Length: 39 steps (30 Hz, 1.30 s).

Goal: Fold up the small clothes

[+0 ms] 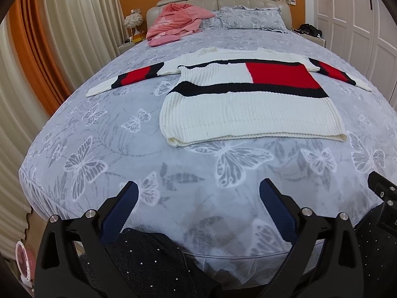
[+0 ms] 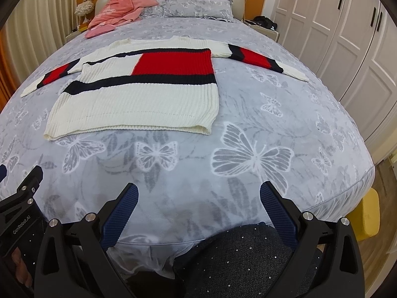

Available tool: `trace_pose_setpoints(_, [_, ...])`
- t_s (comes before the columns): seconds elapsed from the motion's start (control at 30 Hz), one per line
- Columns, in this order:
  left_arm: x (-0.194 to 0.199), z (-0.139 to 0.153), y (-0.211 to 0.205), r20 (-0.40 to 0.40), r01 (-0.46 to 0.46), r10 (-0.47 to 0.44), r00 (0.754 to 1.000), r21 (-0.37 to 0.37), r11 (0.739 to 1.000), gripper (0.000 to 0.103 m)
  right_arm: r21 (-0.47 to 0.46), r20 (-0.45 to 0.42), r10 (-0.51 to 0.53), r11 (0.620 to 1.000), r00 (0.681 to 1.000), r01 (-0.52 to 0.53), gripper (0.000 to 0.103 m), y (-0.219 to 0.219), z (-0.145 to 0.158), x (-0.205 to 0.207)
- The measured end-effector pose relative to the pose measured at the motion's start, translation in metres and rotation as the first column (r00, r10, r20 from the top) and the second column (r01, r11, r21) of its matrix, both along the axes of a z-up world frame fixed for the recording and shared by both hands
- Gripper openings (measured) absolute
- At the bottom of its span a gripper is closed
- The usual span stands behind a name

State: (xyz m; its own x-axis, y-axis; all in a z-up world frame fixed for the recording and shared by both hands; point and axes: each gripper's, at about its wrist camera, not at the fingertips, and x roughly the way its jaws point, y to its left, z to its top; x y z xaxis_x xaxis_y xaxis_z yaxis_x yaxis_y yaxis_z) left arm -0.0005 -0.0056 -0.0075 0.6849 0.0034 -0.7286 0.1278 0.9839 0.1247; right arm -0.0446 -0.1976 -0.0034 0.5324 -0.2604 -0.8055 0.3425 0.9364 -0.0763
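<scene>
Both tongs, left gripper and right gripper, hang spread apart and empty over the bed's foot edge. Knit sweater lies mid-bed, hem toward foot, sleeves spread; apparently no fold yet made, all remains.

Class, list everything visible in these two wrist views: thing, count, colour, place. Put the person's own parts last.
Sweater: one, white with red and dark bands, flat on the bed, sleeves spread.
Bedspread: one, grey with butterflies, covering the bed.
Pink cloth: one heap, pink, by the headboard.
Pillow: grey patterned, at the head; count unclear.
Headboard: one, beige, against the orange wall.
Curtains: white and orange, left side.
Wardrobe: white doors, right side.
Left gripper: one, black with blue pads, open, above the near edge of the bed.
Right gripper: one, same colours, open, empty.
</scene>
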Motion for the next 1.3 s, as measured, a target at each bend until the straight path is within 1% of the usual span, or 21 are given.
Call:
trace_pose_setpoints(0.23, [0.001,0.000,-0.002,-0.011,0.007,-0.007,1.000,0.007,1.000,0.096,0.032,-0.013,-0.005,0.999,1.000,0.005,0.097,-0.006,0.003,0.001])
trace_pose_setpoints(0.27, [0.002,0.002,-0.002,-0.012,0.007,-0.007,1.000,-0.005,1.000,0.096,0.054,-0.012,-0.002,0.999,1.000,0.003,0.097,-0.010,0.005,0.002])
trace_pose_setpoints(0.33, [0.006,0.011,0.002,-0.024,0.011,-0.013,1.000,-0.067,0.998,0.096,0.122,0.033,-0.010,0.993,0.999,0.006,0.097,-0.028,0.017,0.005])
trace_pose_setpoints(0.4, [0.013,0.021,0.010,-0.036,0.000,-0.004,0.999,-0.131,0.991,0.096,0.121,0.060,-0.041,0.992,0.997,0.034,0.097,-0.056,0.026,0.014])
trace_pose_setpoints(0.47, [0.020,0.028,0.012,-0.030,-0.017,0.013,0.999,-0.152,0.988,0.096,0.162,0.050,-0.063,0.985,0.997,0.055,0.097,-0.095,0.031,0.035])
trace_pose_setpoints(0.53, [0.031,0.034,0.012,-0.020,-0.026,0.023,1.000,-0.158,0.987,0.097,0.217,0.026,-0.090,0.973,0.996,0.082,0.097,-0.150,0.029,0.065])
trace_pose_setpoints(0.67, [0.064,0.037,-0.002,-0.013,-0.021,0.020,1.000,-0.138,0.990,0.097,0.271,0.019,-0.218,0.941,0.976,0.205,0.097,-0.275,0.017,0.135])
trace_pose_setpoints(0.7, [0.074,0.036,-0.007,-0.019,-0.024,0.021,1.000,-0.138,0.990,0.097,0.277,0.021,-0.243,0.933,0.970,0.228,0.097,-0.298,0.014,0.149])
trace_pose_setpoints(0.77, [0.089,0.034,-0.012,-0.037,-0.034,0.028,0.999,-0.161,0.986,0.097,0.318,0.025,-0.326,0.899,0.945,0.302,0.095,-0.357,0.003,0.180])
trace_pose_setpoints(0.8, [0.101,0.032,-0.014,-0.054,-0.046,0.037,0.998,-0.180,0.983,0.097,0.365,0.027,-0.369,0.869,0.929,0.335,0.094,-0.388,-0.006,0.196])
trace_pose_setpoints(0.87, [0.120,0.027,-0.017,-0.077,-0.070,0.054,0.996,-0.211,0.975,0.097,0.416,0.006,-0.433,0.821,0.901,0.391,0.078,-0.435,-0.022,0.223])
trace_pose_setpoints(0.93, [0.133,0.022,-0.020,-0.084,-0.088,0.072,0.994,-0.209,0.974,0.097,0.411,-0.014,-0.467,0.803,0.884,0.431,0.076,-0.467,-0.033,0.245])
trace_pose_setpoints(1.03, [0.154,0.013,-0.021,-0.100,-0.111,0.092,0.991,-0.205,0.972,0.097,0.359,-0.073,-0.509,0.789,0.858,0.499,0.076,-0.503,-0.059,0.281])
trace_pose_setpoints(1.07, [0.161,0.009,-0.021,-0.107,-0.120,0.100,0.989,-0.207,0.971,0.097,0.362,-0.084,-0.516,0.781,0.852,0.509,0.072,-0.508,-0.064,0.286])
trace_pose_setpoints(1.1, [0.168,0.005,-0.019,-0.118,-0.134,0.110,0.987,-0.216,0.967,0.097,0.379,-0.102,-0.530,0.762,0.842,0.525,0.068,-0.515,-0.076,0.293])
trace_pose_setpoints(1.13, [0.173,0.002,-0.016,-0.128,-0.147,0.121,0.984,-0.224,0.963,0.097,0.408,-0.109,-0.539,0.742,0.836,0.532,0.060,-0.521,-0.086,0.297])
trace_pose_setpoints(1.17, [0.179,-0.002,-0.014,-0.138,-0.161,0.131,0.982,-0.232,0.959,0.097,0.417,-0.083,-0.556,0.734,0.827,0.535,0.055,-0.523,-0.088,0.298])
trace_pose_setpoints(1.2, [0.185,-0.006,-0.010,-0.149,-0.178,0.145,0.978,-0.245,0.953,0.097,0.435,-0.039,-0.566,0.733,0.824,0.524,0.046,-0.522,-0.086,0.298])
trace_pose_setpoints(1.23, [0.189,-0.008,-0.006,-0.151,-0.190,0.156,0.976,-0.249,0.950,0.097,0.471,-0.017,-0.561,0.725,0.828,0.502,0.007,-0.523,-0.084,0.302])
trace_pose_setpoints(1.27, [0.192,-0.009,-0.002,-0.150,-0.201,0.167,0.974,-0.252,0.947,0.097,0.527,0.019,-0.575,0.701,0.818,0.481,0.006,-0.521,-0.076,0.304])
trace_pose_setpoints(1.3, [0.196,-0.010,0.003,-0.148,-0.208,0.175,0.973,-0.257,0.944,0.097,0.559,0.086,-0.579,0.702,0.811,0.442,0.006,-0.516,-0.061,0.306])
